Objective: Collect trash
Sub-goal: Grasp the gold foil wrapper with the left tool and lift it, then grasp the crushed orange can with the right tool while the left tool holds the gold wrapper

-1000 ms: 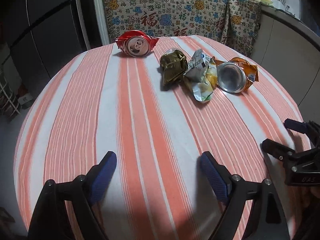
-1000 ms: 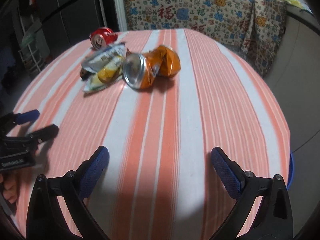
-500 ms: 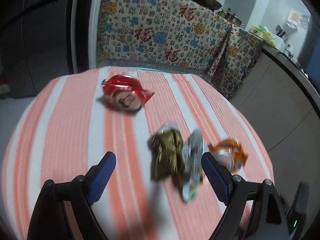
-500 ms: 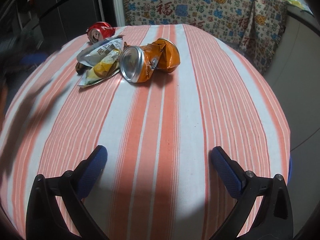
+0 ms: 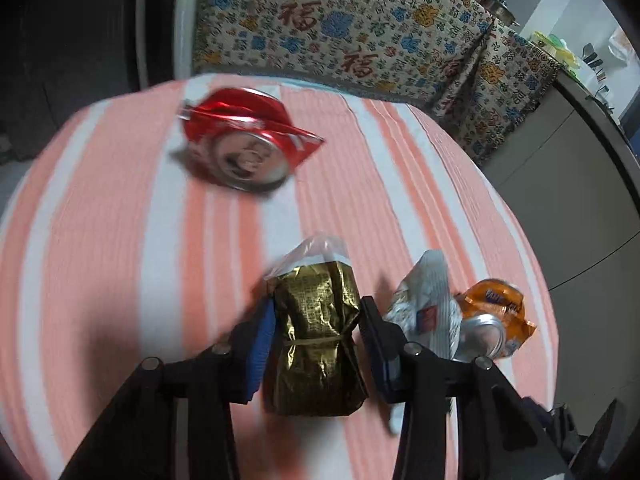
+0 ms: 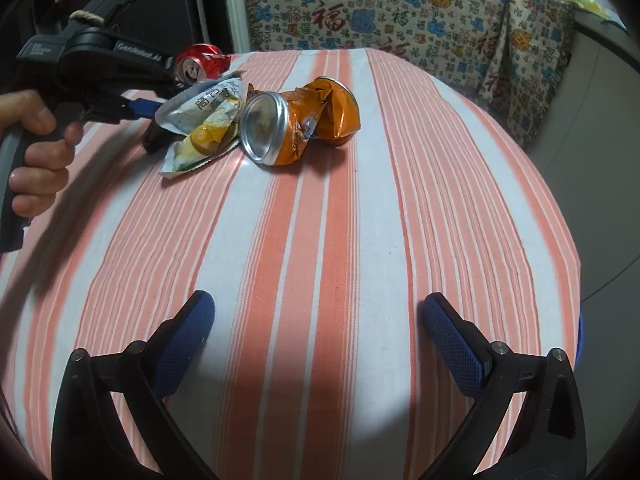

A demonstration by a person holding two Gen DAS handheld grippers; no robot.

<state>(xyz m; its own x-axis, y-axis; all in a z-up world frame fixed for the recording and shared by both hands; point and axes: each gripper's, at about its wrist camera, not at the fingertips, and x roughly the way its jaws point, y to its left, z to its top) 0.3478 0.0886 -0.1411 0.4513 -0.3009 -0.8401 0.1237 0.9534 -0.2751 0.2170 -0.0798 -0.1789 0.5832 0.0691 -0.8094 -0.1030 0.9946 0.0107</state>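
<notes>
- Left gripper [image 5: 318, 344]: jaws have just been closing, pads now pinching the gold wrapper [image 5: 316, 332] on the striped tablecloth [image 5: 120, 260], evidently for removal.
- White wrapper [image 5: 428, 308] and orange can [image 5: 496, 320] lie just beside; red can [image 5: 244, 148] beyond.
- Right gripper [image 6: 316, 328]: spread wide, empty, apparently waiting.

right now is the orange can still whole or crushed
Crushed. The orange can lies on its side on the striped tablecloth, its body buckled and creased behind the silver top.
</notes>
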